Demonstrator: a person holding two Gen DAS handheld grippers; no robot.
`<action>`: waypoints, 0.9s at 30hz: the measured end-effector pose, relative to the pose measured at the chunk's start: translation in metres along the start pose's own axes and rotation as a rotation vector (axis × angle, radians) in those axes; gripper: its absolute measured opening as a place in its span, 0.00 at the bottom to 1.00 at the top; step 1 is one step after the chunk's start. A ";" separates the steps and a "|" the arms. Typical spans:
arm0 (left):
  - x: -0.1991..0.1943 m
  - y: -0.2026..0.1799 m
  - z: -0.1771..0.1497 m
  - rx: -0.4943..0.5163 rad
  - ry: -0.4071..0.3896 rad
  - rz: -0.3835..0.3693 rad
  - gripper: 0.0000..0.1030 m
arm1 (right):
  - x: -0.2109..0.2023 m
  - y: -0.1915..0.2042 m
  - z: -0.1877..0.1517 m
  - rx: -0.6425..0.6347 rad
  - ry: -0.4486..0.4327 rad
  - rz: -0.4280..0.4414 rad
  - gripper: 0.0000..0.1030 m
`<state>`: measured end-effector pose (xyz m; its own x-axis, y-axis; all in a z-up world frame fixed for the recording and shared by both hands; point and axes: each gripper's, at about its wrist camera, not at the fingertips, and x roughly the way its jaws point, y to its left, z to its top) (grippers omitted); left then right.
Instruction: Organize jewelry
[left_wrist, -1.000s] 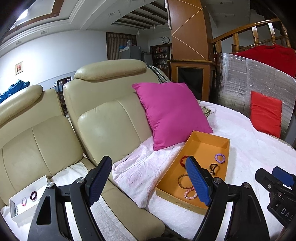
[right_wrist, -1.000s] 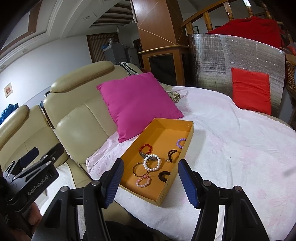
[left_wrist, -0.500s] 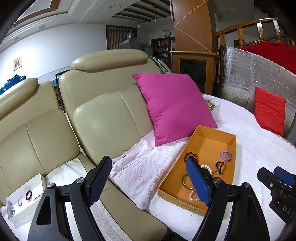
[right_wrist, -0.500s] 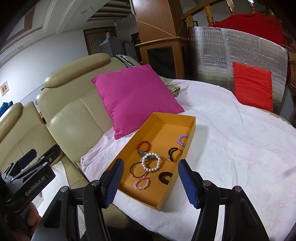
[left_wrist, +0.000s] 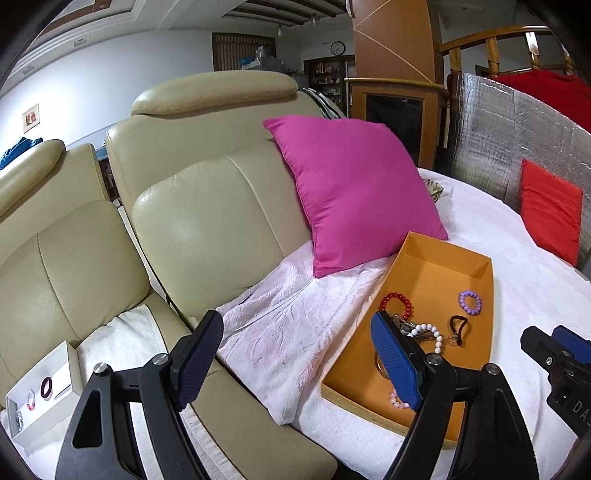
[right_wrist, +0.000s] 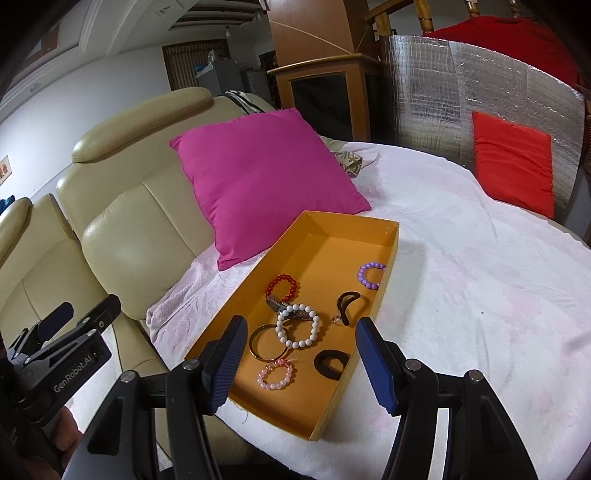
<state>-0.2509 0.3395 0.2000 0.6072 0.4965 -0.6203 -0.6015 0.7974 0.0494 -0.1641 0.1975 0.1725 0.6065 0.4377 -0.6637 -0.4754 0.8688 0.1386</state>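
An orange tray (right_wrist: 384, 258) (left_wrist: 447, 243) lies on the white cloth and holds several bracelets: red beads (right_wrist: 282, 286), purple beads (right_wrist: 371, 275), white beads (right_wrist: 297, 325), pink beads (right_wrist: 275, 376), a gold bangle (right_wrist: 262, 341), and black bands (right_wrist: 330, 363). A small white box (left_wrist: 40, 391) with a few rings sits on the sofa seat at lower left. My right gripper (right_wrist: 301, 363) is open and empty just above the tray's near end. My left gripper (left_wrist: 295, 363) is open and empty, left of the tray.
A pink cushion (right_wrist: 266, 184) leans on the cream sofa (left_wrist: 207, 206) behind the tray. A red cushion (right_wrist: 513, 162) rests against a silver foil panel (right_wrist: 443, 85) at the right. White cloth (right_wrist: 480, 277) covers the surface right of the tray.
Both grippers have moved forward and down toward the tray, which looms larger. Both stay open and empty.
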 end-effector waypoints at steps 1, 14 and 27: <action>0.003 0.000 0.001 0.001 0.003 0.002 0.80 | 0.003 0.000 0.001 -0.002 0.003 0.002 0.63; 0.018 -0.008 0.003 0.002 0.020 0.006 0.80 | 0.030 -0.003 0.005 0.010 0.026 0.035 0.63; 0.014 -0.016 0.004 0.016 0.017 0.005 0.80 | 0.028 -0.008 0.006 0.025 0.017 0.040 0.63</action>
<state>-0.2310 0.3351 0.1933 0.5950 0.4950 -0.6332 -0.5962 0.8002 0.0652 -0.1395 0.2040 0.1569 0.5762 0.4682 -0.6699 -0.4826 0.8564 0.1835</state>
